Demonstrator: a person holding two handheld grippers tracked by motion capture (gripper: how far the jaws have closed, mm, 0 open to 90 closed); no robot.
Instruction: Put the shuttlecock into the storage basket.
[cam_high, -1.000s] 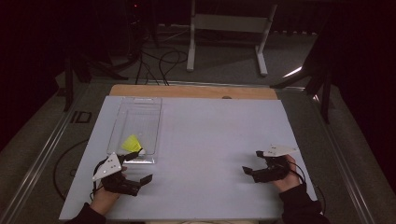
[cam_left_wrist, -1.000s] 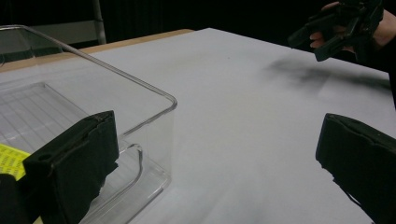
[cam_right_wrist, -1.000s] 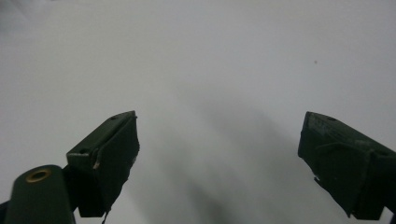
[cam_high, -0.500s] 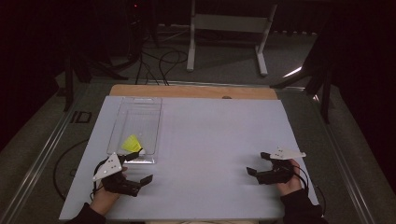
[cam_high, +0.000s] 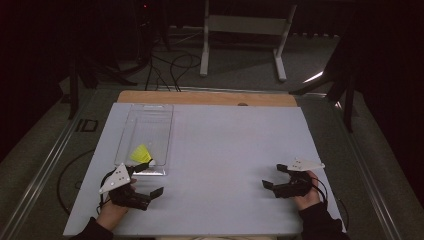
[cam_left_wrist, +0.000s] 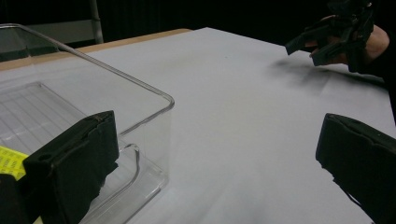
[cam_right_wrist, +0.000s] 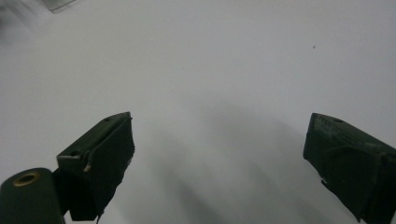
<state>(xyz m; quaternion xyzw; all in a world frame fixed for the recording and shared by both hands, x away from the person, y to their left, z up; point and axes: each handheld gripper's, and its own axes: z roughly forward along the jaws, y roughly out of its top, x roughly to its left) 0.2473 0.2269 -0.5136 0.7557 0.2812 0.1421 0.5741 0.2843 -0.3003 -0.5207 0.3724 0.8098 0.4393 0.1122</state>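
A yellow shuttlecock (cam_high: 141, 154) lies at the near end of a clear plastic box (cam_high: 150, 107) on the left of the white table sheet. In the left gripper view a yellow bit of the shuttlecock (cam_left_wrist: 10, 161) peeks past the left jaw, inside the box (cam_left_wrist: 140, 84). My left gripper (cam_high: 147, 181) rests just in front of the box, open (cam_left_wrist: 215, 158), with only bare sheet between the jaws. My right gripper (cam_high: 274, 176) sits low at the near right, open (cam_right_wrist: 219, 158) over bare sheet. Its jaws have just been opening, with nothing between them. It also shows far off (cam_left_wrist: 322, 39) in the left gripper view.
The white sheet (cam_high: 225, 150) covers a wooden table (cam_high: 210, 97). A metal stand (cam_high: 240, 30) and cables lie on the floor beyond the far edge. A metal rail (cam_high: 45, 170) runs along the left side.
The right gripper has drifted slightly right and toward the near edge, its jaws a little wider. The left gripper and the shuttlecock have stayed put.
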